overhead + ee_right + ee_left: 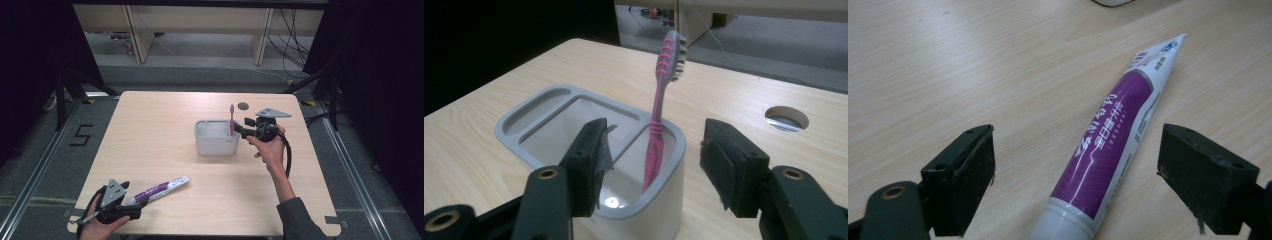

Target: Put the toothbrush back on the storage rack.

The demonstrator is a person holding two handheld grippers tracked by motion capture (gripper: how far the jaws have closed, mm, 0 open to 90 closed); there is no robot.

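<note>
Right tongs (651, 165) gape beside the holder (216, 138), toothbrush (659, 120) leaning inside; a knock could topple it. Left tongs (1075, 175) straddle the toothpaste (1113, 135), spread.

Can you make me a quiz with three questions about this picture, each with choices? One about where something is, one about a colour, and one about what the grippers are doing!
1. Where is the toothbrush?
A. flat on the table
B. standing in the holder
C. on the floor

2. What colour is the toothpaste tube mostly?
A. purple
B. green
C. yellow

3. How is the left gripper?
A. shut on the tube
B. shut on nothing
C. open, with the tube between its jaws

Answers: B, the brush stands upright in the grey holder. A, the tube's body is purple with white ends. C, both jaws stand apart from the tube.
</note>
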